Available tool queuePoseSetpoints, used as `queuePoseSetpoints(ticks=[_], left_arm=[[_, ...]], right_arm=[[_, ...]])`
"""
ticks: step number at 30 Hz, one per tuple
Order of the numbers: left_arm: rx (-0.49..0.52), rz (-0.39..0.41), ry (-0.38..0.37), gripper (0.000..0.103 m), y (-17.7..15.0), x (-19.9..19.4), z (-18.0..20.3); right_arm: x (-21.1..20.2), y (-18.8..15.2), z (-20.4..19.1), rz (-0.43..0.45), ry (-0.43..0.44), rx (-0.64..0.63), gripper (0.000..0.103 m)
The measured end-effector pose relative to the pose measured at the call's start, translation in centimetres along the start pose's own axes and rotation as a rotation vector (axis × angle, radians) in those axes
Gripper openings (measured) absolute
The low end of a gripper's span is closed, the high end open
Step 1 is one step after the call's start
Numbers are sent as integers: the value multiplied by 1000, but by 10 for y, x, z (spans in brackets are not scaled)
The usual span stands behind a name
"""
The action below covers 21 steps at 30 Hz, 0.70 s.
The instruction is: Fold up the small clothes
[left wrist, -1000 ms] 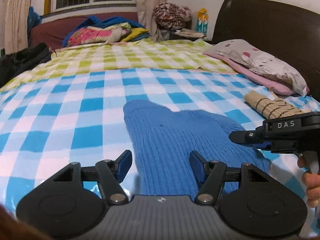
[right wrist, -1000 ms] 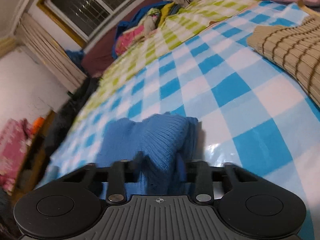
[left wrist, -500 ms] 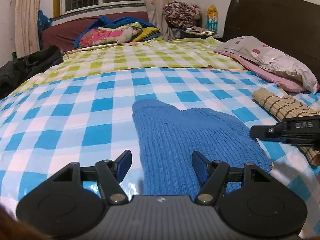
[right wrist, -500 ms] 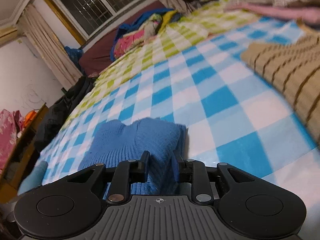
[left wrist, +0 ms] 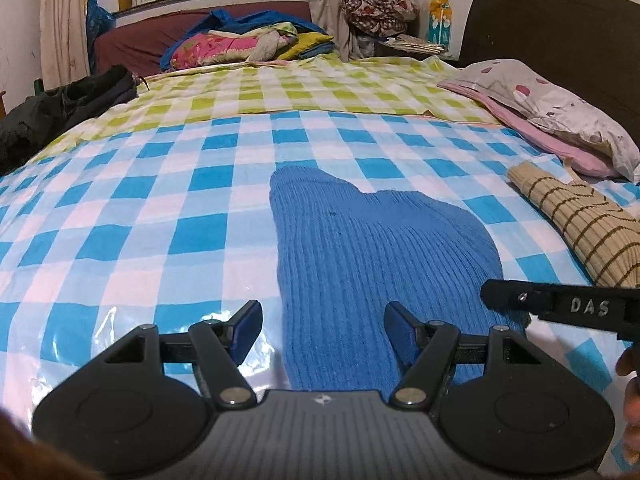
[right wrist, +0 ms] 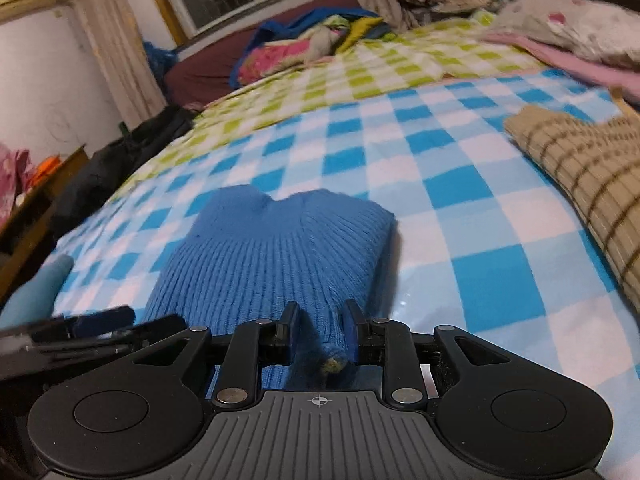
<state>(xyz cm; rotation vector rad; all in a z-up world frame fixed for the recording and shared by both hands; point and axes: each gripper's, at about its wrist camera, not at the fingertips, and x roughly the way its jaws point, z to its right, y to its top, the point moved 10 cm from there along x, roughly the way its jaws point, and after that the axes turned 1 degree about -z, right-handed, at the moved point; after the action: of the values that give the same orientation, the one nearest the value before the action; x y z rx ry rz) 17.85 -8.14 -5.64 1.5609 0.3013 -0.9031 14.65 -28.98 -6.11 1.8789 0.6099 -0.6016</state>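
Note:
A blue knit garment (left wrist: 372, 248) lies flat on the blue-checked sheet (left wrist: 152, 216), its near end under both grippers. My left gripper (left wrist: 324, 330) hangs open over that near end, its left finger above the sheet and its right finger above the knit, neither pressing. In the right wrist view the same garment (right wrist: 272, 256) spreads ahead. My right gripper (right wrist: 320, 322) is shut on a raised fold at its near right edge. The right gripper (left wrist: 504, 296) shows side-on in the left wrist view. The left gripper (right wrist: 100, 320) is blurred at the left of the right wrist view.
A beige knit with brown stripes (left wrist: 580, 224) lies to the right on the sheet. Pillows (left wrist: 552, 108) rest against the dark headboard (left wrist: 560, 32). Black clothing (left wrist: 60, 108) sits at the bed's left edge and a colourful pile (left wrist: 248, 42) at the far end. A hand (left wrist: 630, 364) holds the right gripper.
The bunched-up fold in the right gripper has come down and the blue garment now lies flatter. The right gripper rolled level and shifted. The left gripper's fingers spread slightly wider.

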Motion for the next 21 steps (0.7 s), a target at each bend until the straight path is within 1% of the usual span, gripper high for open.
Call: queuePoseSetpoints(ticks=[4,9,12,17,21], left_arm=[[2,-7,-5,73,-6,-4,3],[5,-22,-17,73,-17,-8,6],[-5,-31,-26,73,-22,-10,6],[-9,-43,-31,73,-27,-12,7],[-17,-43,-42,73,-30,-15,7]], right_arm=[[-16,-2,-2,23,-13,12,25],[-26,-14,-12,38,-54,-38,25],[-24,-22,-15,18,-71,-52,25],[-21,-32,-9,-16,-93,-23,25],[-26,-37,-10,-15,-105,-21,25]])
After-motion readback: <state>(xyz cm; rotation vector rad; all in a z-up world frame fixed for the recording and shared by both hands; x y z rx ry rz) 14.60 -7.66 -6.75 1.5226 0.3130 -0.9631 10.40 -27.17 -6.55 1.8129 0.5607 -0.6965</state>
